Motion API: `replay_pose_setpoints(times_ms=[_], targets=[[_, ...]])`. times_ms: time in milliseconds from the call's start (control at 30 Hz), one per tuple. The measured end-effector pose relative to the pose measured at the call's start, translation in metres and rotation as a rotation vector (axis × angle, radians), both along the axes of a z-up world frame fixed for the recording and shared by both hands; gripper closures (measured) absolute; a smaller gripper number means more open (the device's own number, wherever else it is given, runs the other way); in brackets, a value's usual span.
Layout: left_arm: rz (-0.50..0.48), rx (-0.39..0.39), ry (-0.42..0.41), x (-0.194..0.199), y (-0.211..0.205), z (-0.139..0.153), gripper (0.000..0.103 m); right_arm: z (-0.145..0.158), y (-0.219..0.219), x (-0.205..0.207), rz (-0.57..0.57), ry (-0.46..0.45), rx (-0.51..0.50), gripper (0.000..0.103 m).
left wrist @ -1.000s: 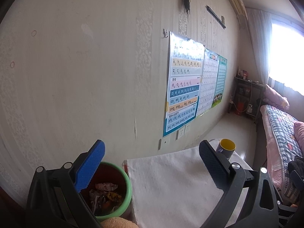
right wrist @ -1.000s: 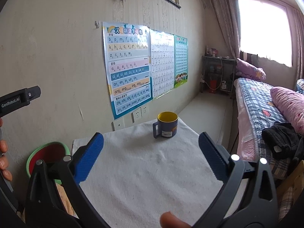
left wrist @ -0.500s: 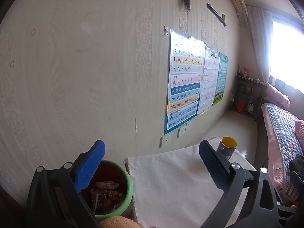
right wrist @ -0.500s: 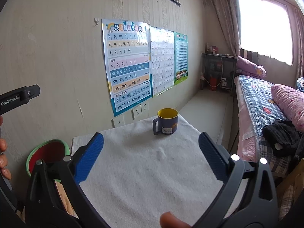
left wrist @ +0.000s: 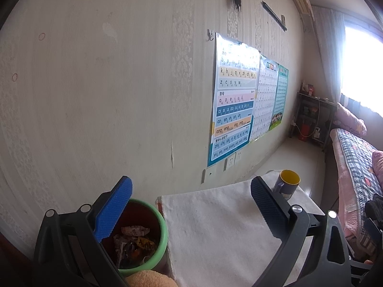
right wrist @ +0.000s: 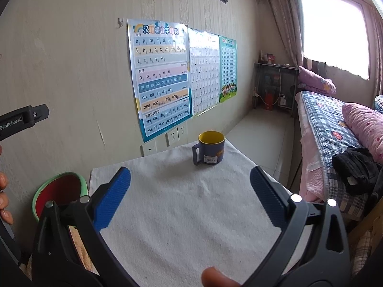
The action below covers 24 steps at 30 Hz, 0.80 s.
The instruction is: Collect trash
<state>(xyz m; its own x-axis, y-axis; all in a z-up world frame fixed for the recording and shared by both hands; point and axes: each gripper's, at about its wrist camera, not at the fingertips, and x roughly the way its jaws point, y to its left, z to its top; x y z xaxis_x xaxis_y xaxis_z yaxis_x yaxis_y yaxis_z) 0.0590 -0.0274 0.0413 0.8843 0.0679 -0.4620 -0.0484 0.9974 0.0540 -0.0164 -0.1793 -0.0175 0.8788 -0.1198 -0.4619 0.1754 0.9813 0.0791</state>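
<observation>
The cloth-covered counter (right wrist: 191,215) looked bare except for a mug (right wrist: 210,148), so collecting seemed pretty much done. Wrappers (left wrist: 134,241) sat in the green bin (left wrist: 162,227) beside it; left gripper (left wrist: 191,212) and right gripper (right wrist: 190,197) had jaws apart, holding nothing, so next I'd just scan for strays.

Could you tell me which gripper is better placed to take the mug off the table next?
Right. The right gripper is open and faces the mug straight across the white cloth. The left gripper hangs by the green bin, with the mug off to its side.
</observation>
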Motion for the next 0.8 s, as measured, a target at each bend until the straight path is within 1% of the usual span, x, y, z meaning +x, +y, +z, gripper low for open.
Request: replay_pose_setpoints(times_ms=[367,500,600,633,700,800], targets=[[0.002,-0.005,0.024,0.004,0.002,-0.006,0.008,-0.008,-0.003,0.003,0.001,0.027,0.011,0.005],[0.0,-0.004,0.054,0.008,0.002,-0.014,0.008,-0.02,-0.007,0.007,0.002,0.061,0.027,0.005],[0.007,0.013,0.096,0.013,0.003,-0.029,0.008,-0.041,-0.017,0.015,-0.006,0.113,0.062,0.005],[-0.001,0.009,0.126,0.015,0.006,-0.036,0.008,-0.053,-0.025,0.02,-0.023,0.146,0.081,0.005],[-0.011,0.008,0.174,0.017,0.012,-0.049,0.008,-0.077,-0.045,0.029,-0.08,0.2,0.104,0.005],[0.01,0.031,0.219,0.015,0.025,-0.068,0.008,-0.117,-0.089,0.048,-0.211,0.265,0.083,0.005]])
